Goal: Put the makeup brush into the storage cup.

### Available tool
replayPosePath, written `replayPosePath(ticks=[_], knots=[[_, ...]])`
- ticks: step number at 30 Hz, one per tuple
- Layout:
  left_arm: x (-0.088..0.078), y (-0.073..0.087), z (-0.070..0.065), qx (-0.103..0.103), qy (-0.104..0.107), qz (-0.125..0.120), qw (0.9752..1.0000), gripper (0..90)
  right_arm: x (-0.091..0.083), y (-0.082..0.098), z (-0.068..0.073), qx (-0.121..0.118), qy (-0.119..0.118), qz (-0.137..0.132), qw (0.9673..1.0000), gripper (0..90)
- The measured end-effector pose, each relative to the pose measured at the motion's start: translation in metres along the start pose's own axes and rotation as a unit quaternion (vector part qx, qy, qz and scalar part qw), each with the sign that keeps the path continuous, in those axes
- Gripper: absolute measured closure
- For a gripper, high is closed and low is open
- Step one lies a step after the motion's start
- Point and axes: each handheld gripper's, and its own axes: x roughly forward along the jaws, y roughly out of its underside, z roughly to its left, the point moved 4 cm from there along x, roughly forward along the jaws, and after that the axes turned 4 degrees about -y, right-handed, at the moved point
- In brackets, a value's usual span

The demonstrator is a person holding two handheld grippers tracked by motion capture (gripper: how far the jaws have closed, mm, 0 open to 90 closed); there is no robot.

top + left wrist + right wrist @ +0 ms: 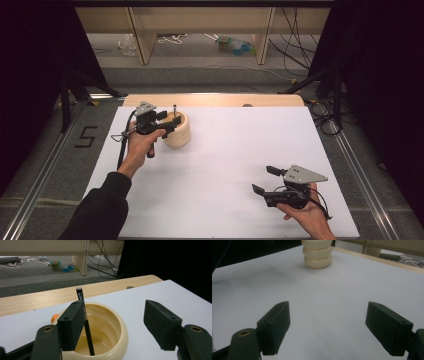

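We see a thin black brush (86, 325) standing tilted inside a cream ribbed cup (117, 327), its bristle tip poking above the rim and its lower end down in the cup. In the high view the cup (178, 131) sits at about ten o'clock on the white surface (235, 165), near the far wooden edge.

We judge the brush light, stiff and narrow, so it may roll or slip between flat pads; the best hold looks to be on the bare handle just above the rim, below the bristles, which are soft and should not be pinched. The cup looks rigid and smooth, probably light enough to tip if the brush is dragged sideways, so a straight lift seems wise.

The left claw (167, 122) hovers over the cup with its jaws spread wide; the brush leans just beside one jaw, but we cannot tell if it touches. A small orange thing (54, 318) peeks out behind the cup.

The right claw (264, 181) sits at about five o'clock, well apart from the cup, jaws likewise spread and holding nothing.
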Motion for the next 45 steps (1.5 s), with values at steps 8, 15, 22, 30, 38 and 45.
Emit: replayPosePath(ticks=[8,15,22,30,38,45], knots=[[-0.012,0.001,-0.012,0.002,0.027,-0.011,0.9996,30.8,-0.001,0.000,0.000,0.000,0.006,0.007,1.0000,20.9],[-0.021,0.001,-0.022,0.014,0.042,-0.014,0.9989,28.9,0.000,0.000,0.000,0.000,0.001,0.000,1.0000,20.9],[-0.029,0.007,-0.032,0.026,0.053,-0.014,0.9982,22.6,0.000,0.000,0.000,0.000,0.001,0.000,1.0000,20.9],[-0.037,0.014,-0.042,0.044,0.063,-0.014,0.9970,18.6,0.000,-0.001,0.000,0.000,0.004,-0.001,1.0000,20.9],[-0.042,0.023,-0.050,0.057,0.072,-0.011,0.9957,18.5,-0.001,-0.001,0.000,0.001,0.002,-0.002,1.0000,20.9],[-0.049,0.028,-0.052,0.069,0.075,-0.014,0.9947,18.4,-0.001,-0.001,0.000,-0.004,0.004,-0.005,1.0000,20.8]])
